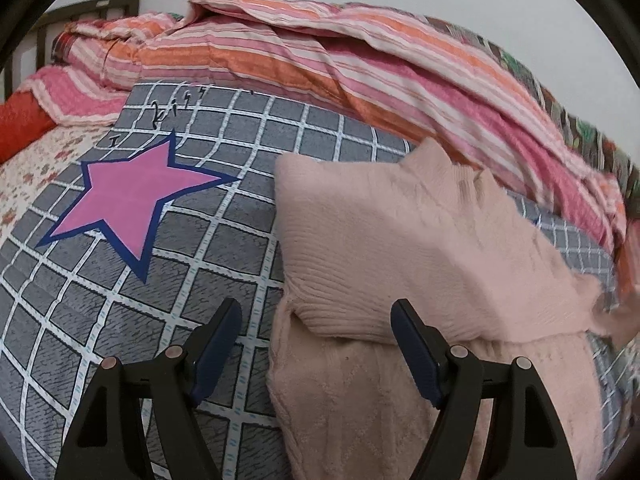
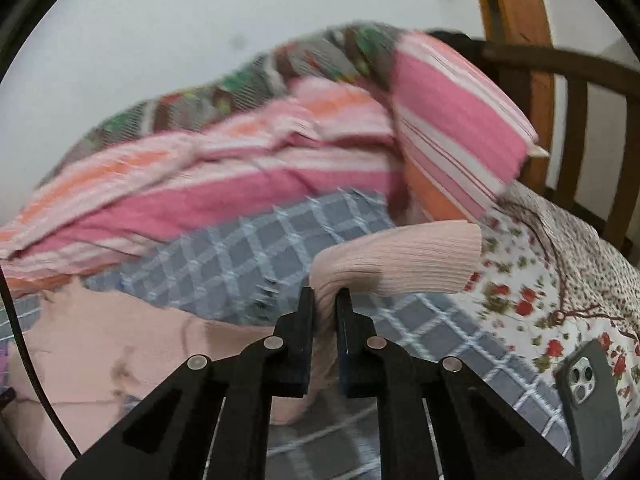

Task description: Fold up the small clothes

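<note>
My pink knit sweater (image 1: 400, 240) lies on the grey checked bedsheet (image 1: 200, 240), partly folded over itself, just ahead of my left claw (image 1: 316, 316) and reaching in between its 2 spread fingers, which touch nothing. My right claw (image 2: 326, 300) is clamped tight on the sweater's ribbed sleeve (image 2: 400, 260), whose cuff sticks out to the right beyond the fingertips, lifted off the sheet. A pink star (image 1: 132, 200) sits ahead-left of the left claw. Striped quilts (image 1: 320, 60) pile up beyond. A phone (image 2: 588, 392) lies to the right of the right claw on floral fabric (image 2: 540, 280).
</note>
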### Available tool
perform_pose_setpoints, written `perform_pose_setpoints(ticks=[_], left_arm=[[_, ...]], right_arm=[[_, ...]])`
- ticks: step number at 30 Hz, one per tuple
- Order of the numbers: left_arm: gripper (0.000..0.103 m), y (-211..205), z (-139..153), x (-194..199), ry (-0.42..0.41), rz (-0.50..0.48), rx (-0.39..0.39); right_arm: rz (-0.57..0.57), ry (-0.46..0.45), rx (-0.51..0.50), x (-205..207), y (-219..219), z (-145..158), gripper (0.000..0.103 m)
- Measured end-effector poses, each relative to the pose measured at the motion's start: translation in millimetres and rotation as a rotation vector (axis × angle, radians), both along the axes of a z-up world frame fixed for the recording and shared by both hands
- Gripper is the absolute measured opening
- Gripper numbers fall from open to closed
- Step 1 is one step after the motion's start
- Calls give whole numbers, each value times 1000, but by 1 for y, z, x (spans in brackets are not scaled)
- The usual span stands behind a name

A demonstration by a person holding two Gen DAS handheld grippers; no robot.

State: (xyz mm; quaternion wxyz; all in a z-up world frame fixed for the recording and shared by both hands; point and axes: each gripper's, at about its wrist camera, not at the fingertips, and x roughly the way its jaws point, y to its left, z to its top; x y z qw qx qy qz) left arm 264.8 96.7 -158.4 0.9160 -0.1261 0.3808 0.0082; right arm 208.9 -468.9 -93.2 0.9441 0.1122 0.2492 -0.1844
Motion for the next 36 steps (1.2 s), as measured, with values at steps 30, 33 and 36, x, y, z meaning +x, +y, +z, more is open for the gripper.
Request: perform_pose_setpoints(ticks=[30, 33, 36], left_arm=[[81, 82, 19, -35, -105, 51, -142], [81, 74, 19, -29, -98, 25, -162], [81, 64, 19, -26, -96, -7, -175]], right_arm=[[746, 256, -31, 116, 423, -43, 44], [878, 243, -26, 103, 428, -40, 51], [908, 195, -86, 85, 426, -31, 58]])
